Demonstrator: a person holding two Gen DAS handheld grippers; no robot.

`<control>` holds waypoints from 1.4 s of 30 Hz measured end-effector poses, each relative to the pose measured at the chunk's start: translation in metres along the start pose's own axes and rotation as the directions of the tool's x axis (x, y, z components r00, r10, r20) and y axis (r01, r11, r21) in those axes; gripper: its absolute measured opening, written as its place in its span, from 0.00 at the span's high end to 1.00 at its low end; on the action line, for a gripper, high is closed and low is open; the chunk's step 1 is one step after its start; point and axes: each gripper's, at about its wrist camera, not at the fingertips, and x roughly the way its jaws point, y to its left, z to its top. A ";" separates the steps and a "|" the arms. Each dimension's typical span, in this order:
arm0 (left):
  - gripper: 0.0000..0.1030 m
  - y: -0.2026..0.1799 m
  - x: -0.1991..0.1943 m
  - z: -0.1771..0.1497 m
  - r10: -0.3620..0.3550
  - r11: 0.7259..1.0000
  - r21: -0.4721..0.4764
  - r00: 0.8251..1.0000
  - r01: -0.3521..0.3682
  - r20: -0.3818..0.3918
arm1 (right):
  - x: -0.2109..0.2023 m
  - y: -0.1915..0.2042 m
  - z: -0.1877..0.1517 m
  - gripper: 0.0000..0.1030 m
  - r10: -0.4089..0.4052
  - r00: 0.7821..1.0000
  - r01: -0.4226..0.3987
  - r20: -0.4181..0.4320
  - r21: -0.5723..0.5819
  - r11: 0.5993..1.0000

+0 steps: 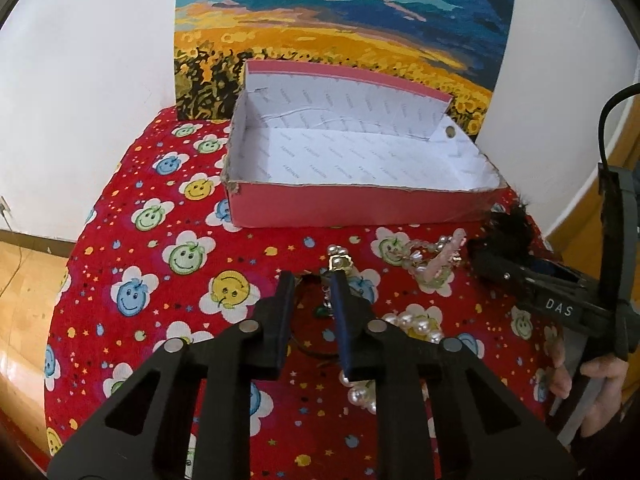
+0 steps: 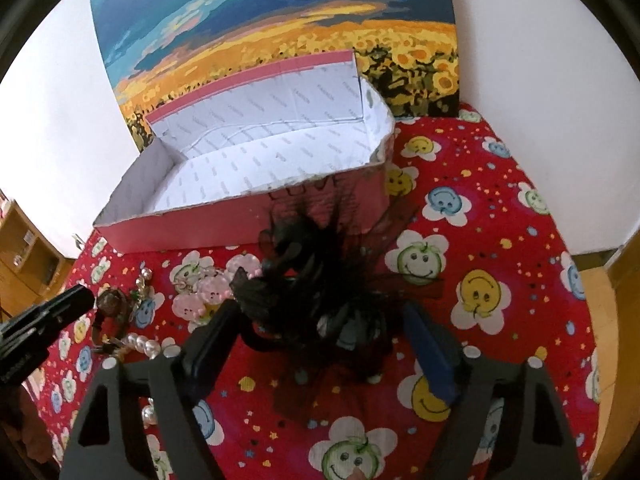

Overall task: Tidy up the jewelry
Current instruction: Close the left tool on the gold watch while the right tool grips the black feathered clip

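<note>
Right wrist view: black feathered hairpiece (image 2: 320, 280) lies on counter (image 2: 500, 248) near pink box (image 2: 320, 208), between released right tongs (image 2: 324, 340), apparently positioned for pickup. Left tongs (image 1: 312, 300), narrowly parted, straddle a pendant (image 1: 340, 264); grip uncertain.

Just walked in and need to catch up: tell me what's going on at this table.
A person is sorting jewelry with two handheld grippers. The right gripper is open around a black feathered hair piece, not yet clamped. The left gripper hovers over a small gold-and-pearl piece, its jaws slightly apart. The pink box behind is empty; the pearl strand lies on the cloth.
</note>
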 end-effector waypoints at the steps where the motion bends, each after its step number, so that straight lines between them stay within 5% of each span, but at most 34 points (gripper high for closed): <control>1: 0.90 0.000 0.000 0.000 -0.005 1.000 0.000 1.000 0.005 -0.002 | -0.002 -0.001 0.000 0.27 0.009 1.000 -0.009 0.005 0.003 1.000; 19: 0.93 -0.003 -0.031 0.016 -0.093 0.996 -0.011 0.995 0.093 0.027 | -0.064 -0.005 0.004 0.29 0.153 0.983 -0.157 0.105 0.033 0.987; 28: 0.93 0.002 -0.057 0.043 -0.170 0.985 0.004 0.985 0.170 0.039 | -0.078 0.005 0.008 0.29 0.152 0.983 -0.153 0.107 0.001 0.988; 42: 0.92 0.021 -0.001 0.020 0.008 0.999 0.045 0.994 -0.003 -0.111 | -0.079 0.020 0.004 0.29 0.158 0.982 -0.156 0.104 -0.030 0.987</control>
